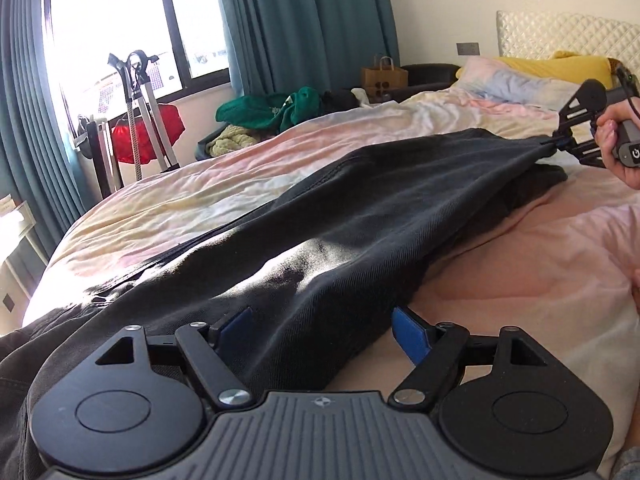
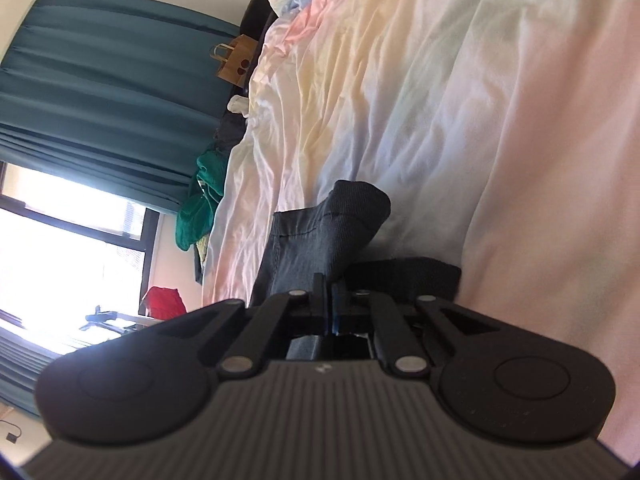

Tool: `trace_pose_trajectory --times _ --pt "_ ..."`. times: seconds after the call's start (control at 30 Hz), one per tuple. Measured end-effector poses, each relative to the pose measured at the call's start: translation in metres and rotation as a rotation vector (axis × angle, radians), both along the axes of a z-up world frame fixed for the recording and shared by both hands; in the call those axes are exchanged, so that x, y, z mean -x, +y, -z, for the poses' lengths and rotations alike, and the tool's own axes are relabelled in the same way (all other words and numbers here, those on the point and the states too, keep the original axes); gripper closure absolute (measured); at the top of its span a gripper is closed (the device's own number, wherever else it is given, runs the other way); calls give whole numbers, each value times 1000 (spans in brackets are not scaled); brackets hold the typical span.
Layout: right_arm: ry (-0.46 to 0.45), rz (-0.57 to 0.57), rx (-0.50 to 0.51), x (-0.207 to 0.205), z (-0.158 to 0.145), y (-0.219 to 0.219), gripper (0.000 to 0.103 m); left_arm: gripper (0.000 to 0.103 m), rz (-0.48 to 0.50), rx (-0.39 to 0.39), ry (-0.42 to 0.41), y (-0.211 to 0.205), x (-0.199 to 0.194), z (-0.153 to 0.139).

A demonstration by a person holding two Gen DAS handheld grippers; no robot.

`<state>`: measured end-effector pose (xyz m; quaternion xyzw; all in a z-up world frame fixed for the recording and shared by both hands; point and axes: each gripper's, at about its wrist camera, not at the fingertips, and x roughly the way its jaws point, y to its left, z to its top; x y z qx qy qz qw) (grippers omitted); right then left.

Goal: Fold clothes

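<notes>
A dark grey pair of trousers [image 1: 360, 208] stretches across the bed from lower left to upper right. My left gripper [image 1: 324, 332] is open, its blue pads [image 1: 408, 334] standing on either side of the near end of the cloth. At the far end my right gripper [image 1: 554, 145], held by a hand [image 1: 618, 156], is shut on the trouser edge and lifts it off the bed. In the right wrist view, which is rolled sideways, my right gripper [image 2: 330, 300] pinches the dark fabric [image 2: 320, 236], whose hem curls beyond the fingers.
The bed [image 1: 240, 172] has a rumpled pastel duvet, with pillows [image 1: 520, 80] and a quilted headboard at the far right. Green and yellow clothes [image 1: 272, 112] are piled beyond the bed. A paper bag [image 1: 384, 74], a red item and a stand stand near the curtained window.
</notes>
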<state>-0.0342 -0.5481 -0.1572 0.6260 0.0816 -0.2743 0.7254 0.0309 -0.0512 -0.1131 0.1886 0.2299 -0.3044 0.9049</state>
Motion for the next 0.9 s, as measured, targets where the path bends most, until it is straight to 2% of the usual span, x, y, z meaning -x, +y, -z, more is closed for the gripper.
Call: trace_pose_trajectory --times 0.2,0.37,0.5,0.57,0.63,0.67,0.7,0.9 --pt "43 1 -139 15 17 -3 96 24 -90 84 16 19 -5 -17" --pt "12 19 -242 29 23 1 96 23 -175 147 50 34 -11 -24" --pt "-13 -35 -310 24 28 5 95 22 -240 208 83 49 -12 -29" --pt "-25 -57 -324 21 27 8 86 22 -273 232 90 56 -12 -32" --pt "-44 -70 -329 20 25 11 56 22 -301 255 91 62 -12 -34" --pt "-55 -78 -326 19 24 11 49 22 -314 265 93 65 -12 -35" --pt "-59 -87 -321 18 22 12 46 22 -327 275 94 67 -12 -36" --pt "-38 -146 -332 10 20 16 46 22 -394 323 132 79 -19 -34"
